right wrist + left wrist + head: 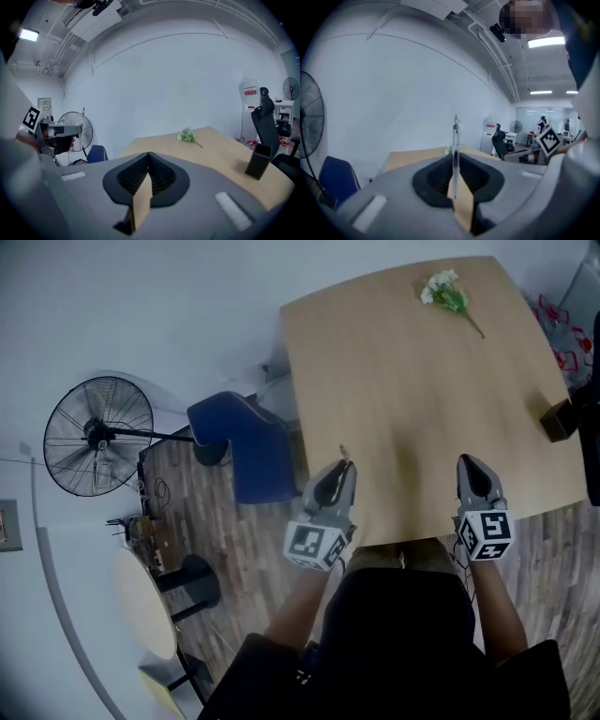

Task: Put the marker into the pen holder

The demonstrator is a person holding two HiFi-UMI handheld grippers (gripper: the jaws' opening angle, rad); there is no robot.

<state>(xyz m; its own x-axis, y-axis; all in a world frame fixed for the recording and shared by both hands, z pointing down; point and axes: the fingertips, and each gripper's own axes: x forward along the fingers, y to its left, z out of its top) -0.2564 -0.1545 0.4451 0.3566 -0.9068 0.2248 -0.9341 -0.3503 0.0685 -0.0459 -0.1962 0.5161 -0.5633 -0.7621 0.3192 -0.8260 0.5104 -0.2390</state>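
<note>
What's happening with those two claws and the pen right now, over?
Left gripper shut on marker, tip sticking up past the jaws. Right gripper shut, empty. Pen holder at table right edge. Flower sprig far off, not in the way.

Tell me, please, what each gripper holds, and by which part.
Left gripper: the marker, clamped by one end, the rest jutting out. Right gripper: nothing.

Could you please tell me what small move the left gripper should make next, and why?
Probably swing the left gripper rightward over the table toward the pen holder: its jaws grip the marker near the table's front edge, while the holder stands at the right edge, well apart.
</note>
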